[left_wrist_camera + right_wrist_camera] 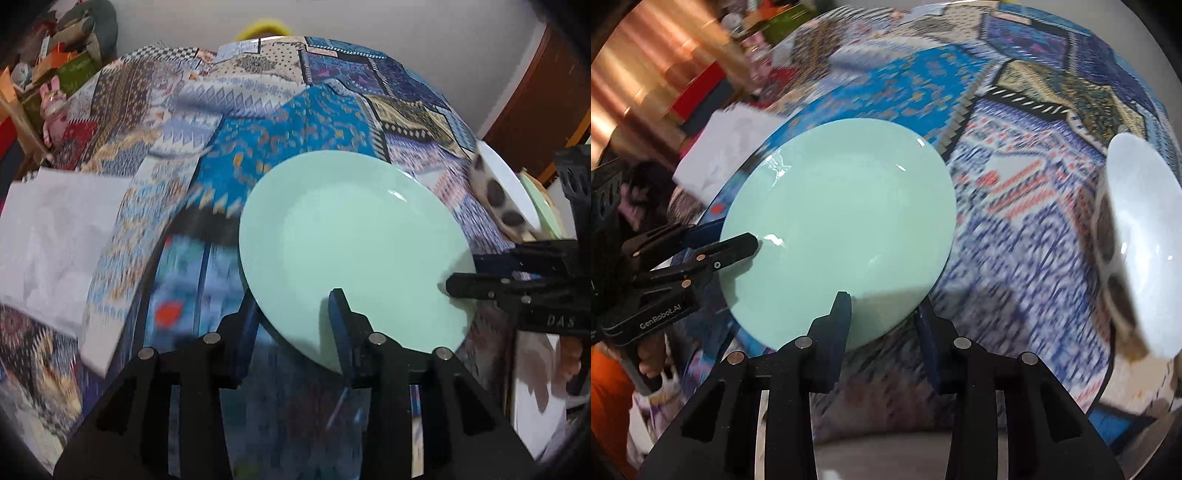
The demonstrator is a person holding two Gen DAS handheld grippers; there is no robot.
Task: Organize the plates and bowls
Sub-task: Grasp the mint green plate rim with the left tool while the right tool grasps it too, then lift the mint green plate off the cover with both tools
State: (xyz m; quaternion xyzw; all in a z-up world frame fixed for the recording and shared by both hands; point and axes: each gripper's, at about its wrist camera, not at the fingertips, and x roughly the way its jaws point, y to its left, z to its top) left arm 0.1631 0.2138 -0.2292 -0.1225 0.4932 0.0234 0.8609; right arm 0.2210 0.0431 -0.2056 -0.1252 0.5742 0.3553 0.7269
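Place: a lived-in home room.
Table: covered with a patchwork cloth of blue printed patterns.
Crockery: a mint-green plate and a spotted bowl.
Clutter: a plush toy and boxes piled at the table's side.
Wall: plain white.

Both wrist views close, forward-down — share mint plate.
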